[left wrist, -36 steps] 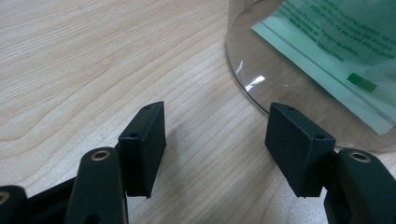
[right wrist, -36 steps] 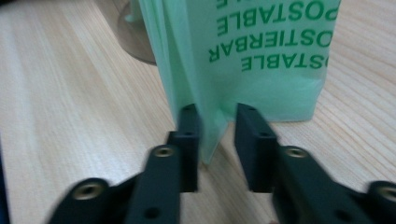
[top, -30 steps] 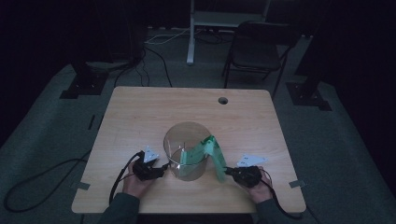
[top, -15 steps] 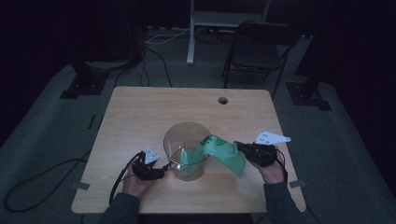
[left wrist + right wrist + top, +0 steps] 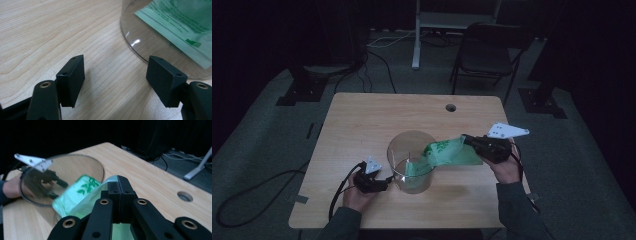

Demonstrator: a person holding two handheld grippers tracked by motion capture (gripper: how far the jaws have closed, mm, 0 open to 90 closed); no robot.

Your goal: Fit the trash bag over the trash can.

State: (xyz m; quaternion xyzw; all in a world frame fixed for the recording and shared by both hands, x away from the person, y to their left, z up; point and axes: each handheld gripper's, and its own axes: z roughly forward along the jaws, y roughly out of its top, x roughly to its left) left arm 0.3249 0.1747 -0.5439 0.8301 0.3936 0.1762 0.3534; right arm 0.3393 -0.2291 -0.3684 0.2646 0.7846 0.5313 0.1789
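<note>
A clear round container point(image 5: 411, 161) stands on the wooden table point(image 5: 362, 120), near its front middle. A green printed plastic bag point(image 5: 443, 153) stretches from inside the container over its right rim. My right gripper point(image 5: 468, 140) is shut on the bag's upper right end, held above the table right of the container. In the right gripper view the shut jaws pinch the green bag point(image 5: 83, 192) with the container point(image 5: 62, 180) beyond. My left gripper point(image 5: 386, 181) rests open by the container's left base. In the left gripper view nothing lies between its jaws, and the container's wall point(image 5: 140, 47) and the bag point(image 5: 180, 27) are ahead.
A round cable hole point(image 5: 450, 107) sits near the table's far edge. A dark chair point(image 5: 484, 55) and a white stand point(image 5: 417, 35) are behind the table. Cables run across the floor point(image 5: 262, 150) to the left.
My right gripper has swung from the front right edge up and away to the right, pulling the green bag out over the container's rim. The left gripper has stayed put.
</note>
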